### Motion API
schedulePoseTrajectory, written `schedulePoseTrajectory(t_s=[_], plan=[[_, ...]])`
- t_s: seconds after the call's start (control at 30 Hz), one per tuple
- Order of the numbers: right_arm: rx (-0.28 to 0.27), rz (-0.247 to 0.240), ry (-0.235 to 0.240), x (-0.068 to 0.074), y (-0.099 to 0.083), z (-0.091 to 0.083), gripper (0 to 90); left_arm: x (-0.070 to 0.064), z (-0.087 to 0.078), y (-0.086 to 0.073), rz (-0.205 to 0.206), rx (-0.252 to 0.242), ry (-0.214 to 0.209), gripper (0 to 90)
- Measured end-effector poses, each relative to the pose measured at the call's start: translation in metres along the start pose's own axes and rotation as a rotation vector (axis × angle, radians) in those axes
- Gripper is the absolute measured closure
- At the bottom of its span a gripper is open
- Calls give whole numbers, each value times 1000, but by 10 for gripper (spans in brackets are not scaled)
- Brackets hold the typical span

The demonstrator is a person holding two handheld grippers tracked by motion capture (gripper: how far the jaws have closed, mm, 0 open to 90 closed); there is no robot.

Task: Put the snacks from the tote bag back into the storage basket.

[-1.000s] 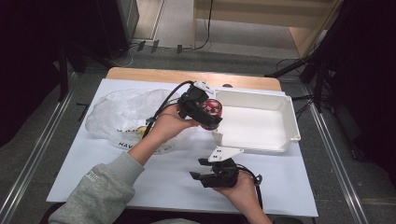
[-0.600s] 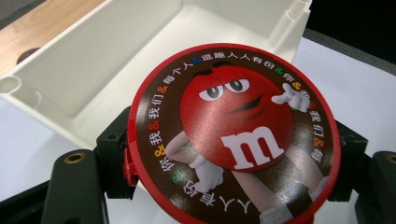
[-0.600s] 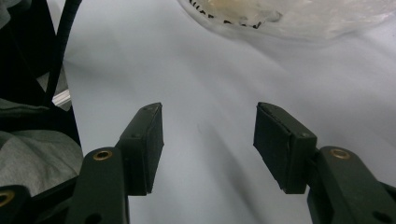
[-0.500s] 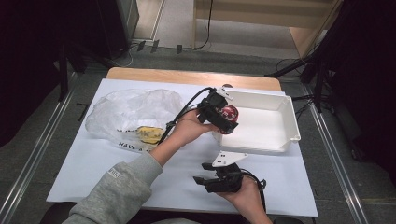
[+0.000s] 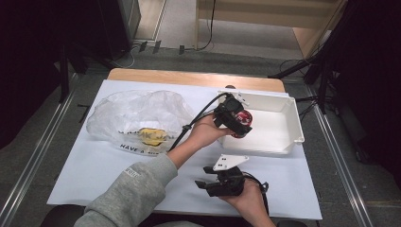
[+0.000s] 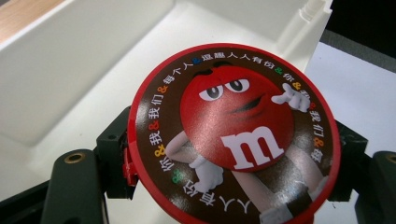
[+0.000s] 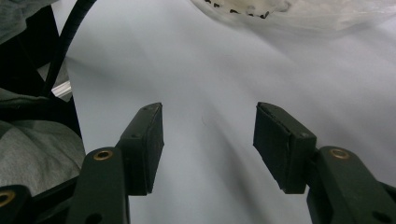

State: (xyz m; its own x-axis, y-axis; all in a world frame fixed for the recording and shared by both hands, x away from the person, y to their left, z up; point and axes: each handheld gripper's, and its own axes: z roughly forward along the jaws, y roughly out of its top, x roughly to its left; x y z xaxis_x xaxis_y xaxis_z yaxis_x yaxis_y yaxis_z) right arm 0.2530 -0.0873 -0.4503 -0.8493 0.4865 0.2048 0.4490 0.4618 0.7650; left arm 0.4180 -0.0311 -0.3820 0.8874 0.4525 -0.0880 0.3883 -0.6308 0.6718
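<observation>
- Left gripper point(image 5: 235, 122): held above the near-left part of the white tray point(image 5: 288, 137); its jaws are closed on the candy tin point(image 6: 233, 135) from two opposite sides of the rim, as the left gripper view shows, with the printed lid facing the camera.
- Candy tin: a round, flat container with a red rim and a glossy printed face; in the high view it appears as a small red object point(image 5: 242, 118) over the tray floor, clear of the tray's walls. Whether it touches the floor cannot be told.
- Handling, as judged: the tin looks rigid and light, so it should not deform under a firm grip. The glossy face and smooth rim are probably slippery; a hold across the full width, pads flat on the rim, suits it best, as a hold on the face would likely slide. Contents, if any, may shift when it is tilted.
- Right gripper point(image 5: 208, 183): rests low over the bench point(image 5: 94, 161) on the near side, right of the sleeve point(image 5: 132, 198); its jaws stand wide apart and hold nothing, with bare white surface between them point(image 7: 208, 140).
- Plastic bag point(image 5: 137, 118): lies crumpled on the left of the bench, well apart from the tray, with a yellowish item point(image 5: 152, 136) showing inside.
</observation>
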Motion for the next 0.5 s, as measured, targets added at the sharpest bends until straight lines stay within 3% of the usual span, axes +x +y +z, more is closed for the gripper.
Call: schedulePoseTrajectory(t_s=[0.5], plan=[[2,-4,6,0,0,0,442,-14,37,2,-15,24,15,254]])
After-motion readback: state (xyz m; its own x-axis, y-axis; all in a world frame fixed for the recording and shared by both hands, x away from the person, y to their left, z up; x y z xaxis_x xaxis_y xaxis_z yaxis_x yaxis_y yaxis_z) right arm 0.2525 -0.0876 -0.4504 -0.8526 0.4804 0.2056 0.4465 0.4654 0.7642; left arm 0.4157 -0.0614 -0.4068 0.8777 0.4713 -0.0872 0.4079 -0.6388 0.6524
